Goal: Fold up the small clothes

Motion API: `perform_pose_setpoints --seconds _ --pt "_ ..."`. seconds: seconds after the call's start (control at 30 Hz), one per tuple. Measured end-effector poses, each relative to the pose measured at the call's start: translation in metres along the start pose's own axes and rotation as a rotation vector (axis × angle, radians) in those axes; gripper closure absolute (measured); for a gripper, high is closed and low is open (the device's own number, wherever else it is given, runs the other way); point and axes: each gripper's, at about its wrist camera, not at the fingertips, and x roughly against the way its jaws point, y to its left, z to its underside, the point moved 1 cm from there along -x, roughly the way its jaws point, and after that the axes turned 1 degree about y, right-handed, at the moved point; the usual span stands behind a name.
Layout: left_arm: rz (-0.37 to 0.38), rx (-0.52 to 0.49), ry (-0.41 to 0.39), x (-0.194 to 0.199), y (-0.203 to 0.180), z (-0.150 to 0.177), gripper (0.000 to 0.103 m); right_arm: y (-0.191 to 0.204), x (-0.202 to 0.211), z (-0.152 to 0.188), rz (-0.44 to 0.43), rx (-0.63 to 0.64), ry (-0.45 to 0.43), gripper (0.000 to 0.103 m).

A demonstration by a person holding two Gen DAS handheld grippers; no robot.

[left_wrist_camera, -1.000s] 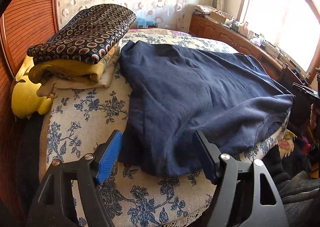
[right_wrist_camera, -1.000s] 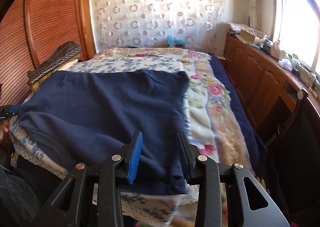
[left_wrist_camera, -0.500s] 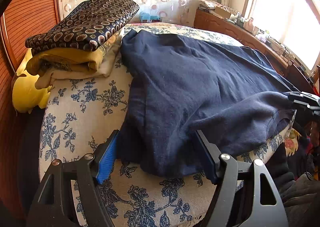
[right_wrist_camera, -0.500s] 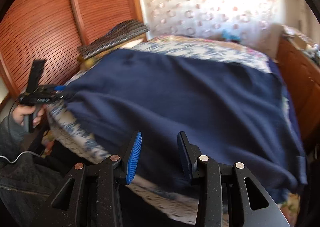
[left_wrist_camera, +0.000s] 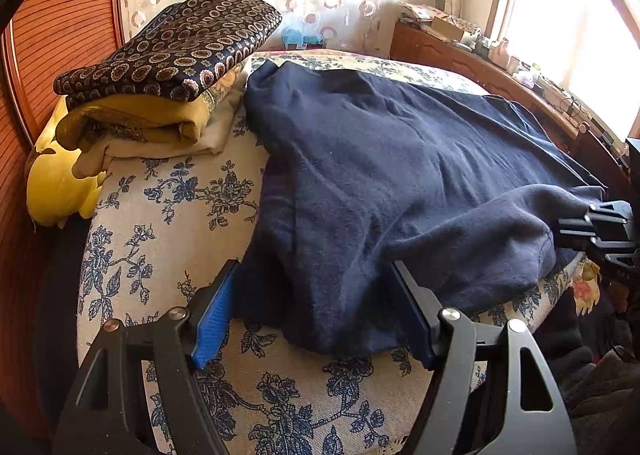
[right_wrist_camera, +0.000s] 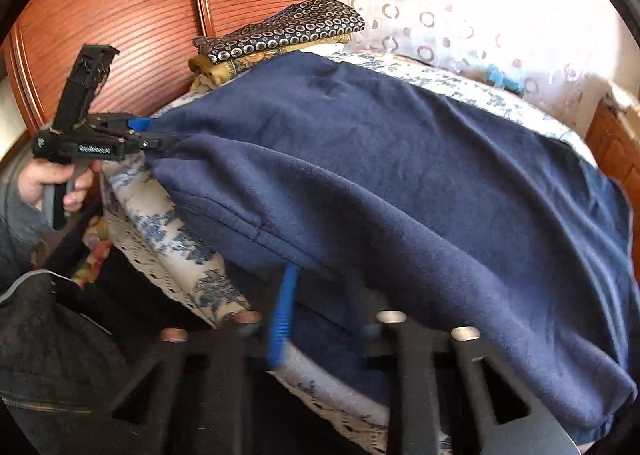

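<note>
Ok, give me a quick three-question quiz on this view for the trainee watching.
1. True or false: the left tool is clamped shut on the navy garment.
2. What tops the folded stack beside it? A) dark ring-patterned cloth B) red towel C) white pillow
3. Fill in: the bedspread is printed with ____ flowers.
Key: 1 false, its jaws stand wide apart on either side of the near edge; 2 A; 3 blue.
</note>
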Motion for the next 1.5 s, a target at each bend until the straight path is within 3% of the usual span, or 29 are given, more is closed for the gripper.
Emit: perform_pose_setpoints --seconds 0.23,0.4,0.47,0.53,0.7,0.83,0.87,0.93,1.03,1.37,1.5 --pt "-0.006 0.01 -0.004 0.0 0.002 -0.001 0.029 0.019 0.012 0.011 -0.099 0.022 -0.003 0.103" --pt "-0.02 0.01 -0.006 -0.003 0.002 0.0 0.029 0.021 0.023 0.01 -0.061 0.058 -0.039 0.103" --pt "-0.021 0.009 -0.01 -0.003 0.002 0.0 0.029 0.022 0.018 0.007 -0.043 0.059 -0.036 0.095" --pt "-0.024 0.008 -0.011 -0.003 0.002 0.0 0.029 0.026 0.009 0.003 -0.025 0.071 -0.032 0.073" --pt "-0.024 0.007 -0.013 -0.003 0.002 0.0 0.029 0.03 -0.009 -0.002 -0.033 0.114 -0.021 0.055" --pt "-0.027 0.005 -0.013 -0.002 0.002 0.001 0.029 0.034 -0.018 -0.005 -0.025 0.124 -0.021 0.057" --pt "-0.027 0.005 -0.014 -0.002 0.001 0.001 0.029 0.035 -0.018 -0.005 -0.028 0.124 -0.022 0.061" --pt "-0.027 0.005 -0.013 -0.002 0.001 0.001 0.029 0.036 -0.018 -0.004 -0.043 0.127 -0.026 0.081" --pt "-0.027 0.006 -0.013 -0.003 0.001 0.0 0.029 0.034 -0.013 -0.001 -0.042 0.133 -0.027 0.091" --pt "-0.016 0.031 -0.013 -0.004 0.002 -0.004 0.03 0.038 0.016 0.007 -0.126 0.095 -0.043 0.092" --pt "-0.014 0.025 -0.014 -0.005 0.0 -0.005 0.04 0.034 0.018 0.004 -0.117 0.073 -0.046 0.07"
